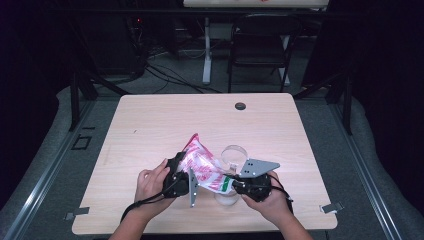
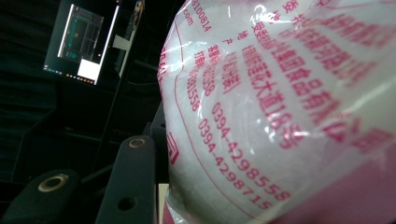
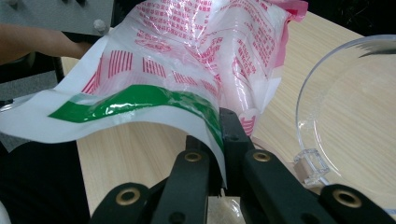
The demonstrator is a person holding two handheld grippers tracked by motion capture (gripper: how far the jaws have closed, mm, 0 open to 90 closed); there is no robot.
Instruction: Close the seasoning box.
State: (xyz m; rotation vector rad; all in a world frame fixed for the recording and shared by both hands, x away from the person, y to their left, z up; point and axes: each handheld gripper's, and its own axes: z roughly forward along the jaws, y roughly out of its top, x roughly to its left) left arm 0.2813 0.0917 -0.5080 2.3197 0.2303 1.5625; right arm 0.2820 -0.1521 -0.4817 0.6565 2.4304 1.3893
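A clear plastic bag [image 1: 204, 167] with red print and a green band hangs above the table between my two grippers. My left gripper [image 1: 183, 176] holds its left side; in the left gripper view the bag [image 2: 280, 107] presses against the one black finger [image 2: 132, 179] that shows. My right gripper [image 3: 222, 122] is shut on the white edge of the bag [image 3: 187, 60] beside the green band, also seen from above as the right gripper [image 1: 234, 184]. A clear round container [image 1: 233, 154] stands just behind the bag and to the right gripper's right, its rim [image 3: 308, 88] close by.
The light wooden table [image 1: 150, 125] has a black grommet [image 1: 240, 106] near its far edge. A dark folding chair [image 1: 260, 47] and a white desk leg [image 1: 206, 50] stand on the floor beyond it. Dark curtains close both sides.
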